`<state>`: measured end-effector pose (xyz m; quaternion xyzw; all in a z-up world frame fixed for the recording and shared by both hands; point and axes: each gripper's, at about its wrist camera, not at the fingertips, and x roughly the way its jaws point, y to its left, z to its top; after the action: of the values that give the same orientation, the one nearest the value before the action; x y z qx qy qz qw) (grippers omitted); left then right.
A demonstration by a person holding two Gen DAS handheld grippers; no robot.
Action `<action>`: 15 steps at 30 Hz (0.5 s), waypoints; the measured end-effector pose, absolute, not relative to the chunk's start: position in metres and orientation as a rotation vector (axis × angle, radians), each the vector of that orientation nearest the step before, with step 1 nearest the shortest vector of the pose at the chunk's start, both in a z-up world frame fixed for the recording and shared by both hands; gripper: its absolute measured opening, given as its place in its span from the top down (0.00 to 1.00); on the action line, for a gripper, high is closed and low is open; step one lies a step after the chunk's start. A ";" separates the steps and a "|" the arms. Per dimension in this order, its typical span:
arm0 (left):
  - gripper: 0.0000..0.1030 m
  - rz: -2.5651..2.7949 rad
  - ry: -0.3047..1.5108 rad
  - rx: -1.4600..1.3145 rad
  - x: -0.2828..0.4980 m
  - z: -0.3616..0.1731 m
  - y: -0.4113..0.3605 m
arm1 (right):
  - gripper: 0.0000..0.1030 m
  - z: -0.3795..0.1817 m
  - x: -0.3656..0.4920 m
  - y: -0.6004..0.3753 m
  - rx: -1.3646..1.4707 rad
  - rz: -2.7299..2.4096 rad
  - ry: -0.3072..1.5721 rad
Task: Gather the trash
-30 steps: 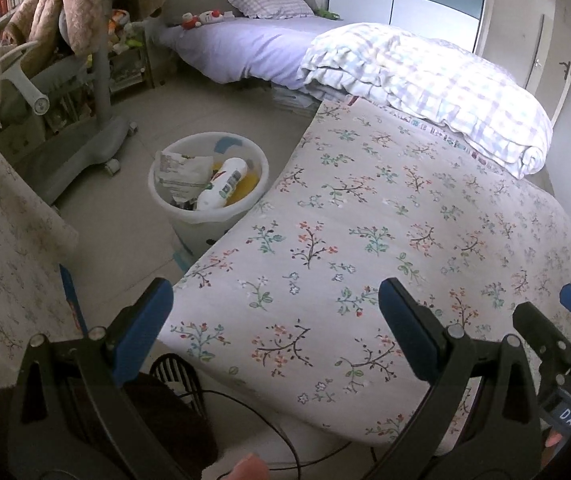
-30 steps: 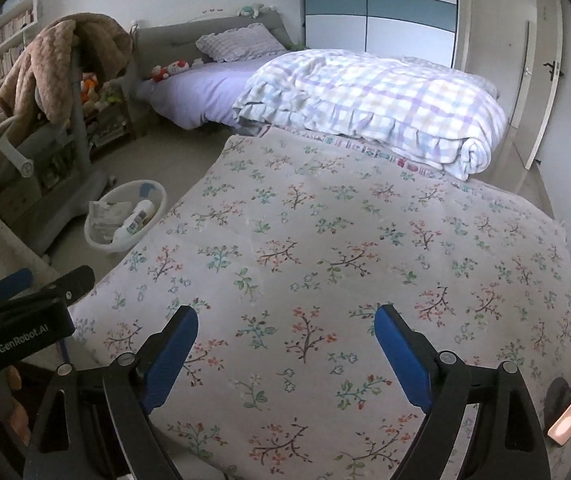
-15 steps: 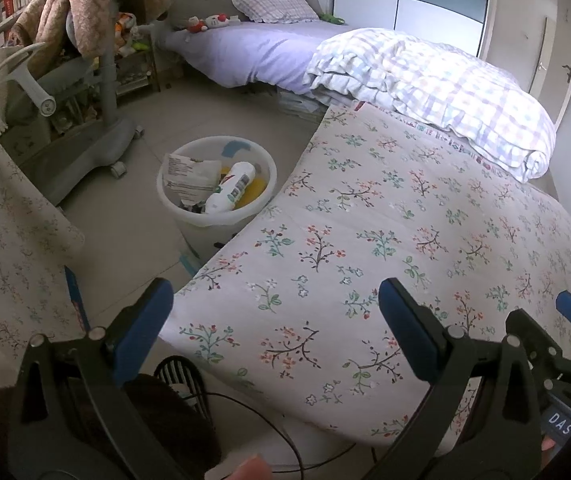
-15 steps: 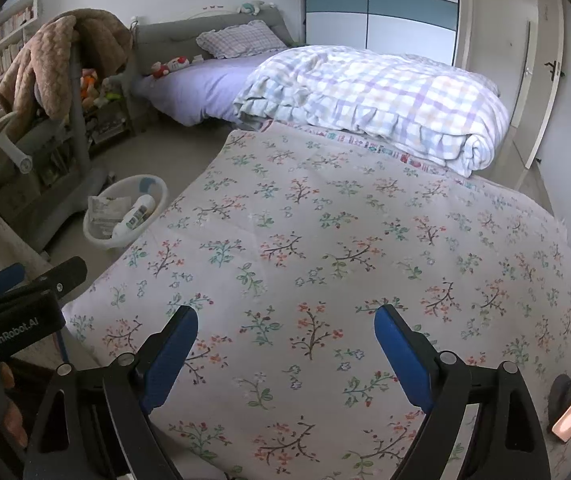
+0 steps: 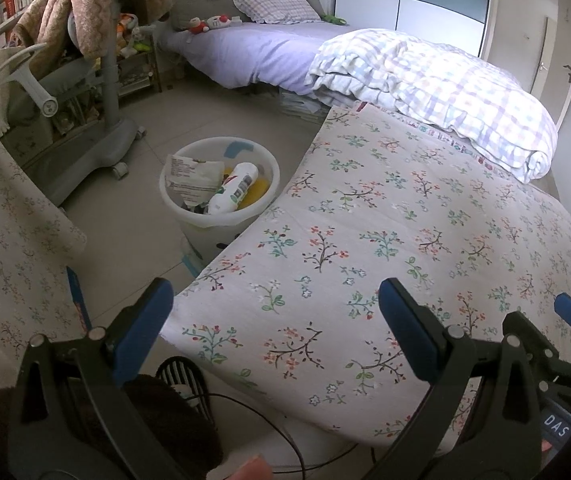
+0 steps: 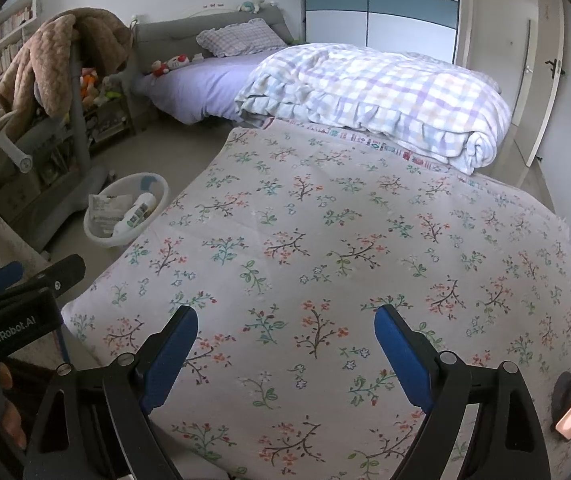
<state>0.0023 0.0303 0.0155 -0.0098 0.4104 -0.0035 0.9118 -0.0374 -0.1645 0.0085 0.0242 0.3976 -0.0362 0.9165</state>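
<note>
Floral bed (image 5: pixel 365 220) hiding bin's (image 5: pixel 205 224) base

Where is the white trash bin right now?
The white trash bin stands on the floor left of centre in the left wrist view, against the floral bedspread, near the grey wheeled stand.

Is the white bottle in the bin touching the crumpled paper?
Touching. The left wrist view shows the bottle lying tilted in the bin, its lower end pressed against the paper with no gap between them.

One white bin (image 5: pixel 221 216), one bottle (image 5: pixel 232 193) inside, two pillows, two tools, both empty
</note>
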 end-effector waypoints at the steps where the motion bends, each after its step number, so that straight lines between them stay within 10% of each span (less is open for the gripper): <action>1: 0.01 -0.009 0.846 -0.021 0.002 0.016 0.031 | 0.11 0.008 -0.037 -0.165 0.051 -0.076 0.818; 15: 0.01 -0.007 0.843 -0.020 0.002 0.015 0.032 | 0.11 0.007 -0.037 -0.165 0.058 -0.081 0.818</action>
<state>0.0020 0.0320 0.0152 -0.0097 0.4093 -0.0034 0.9123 -0.0370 -0.1654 0.0072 0.0281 0.3976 -0.0395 0.9163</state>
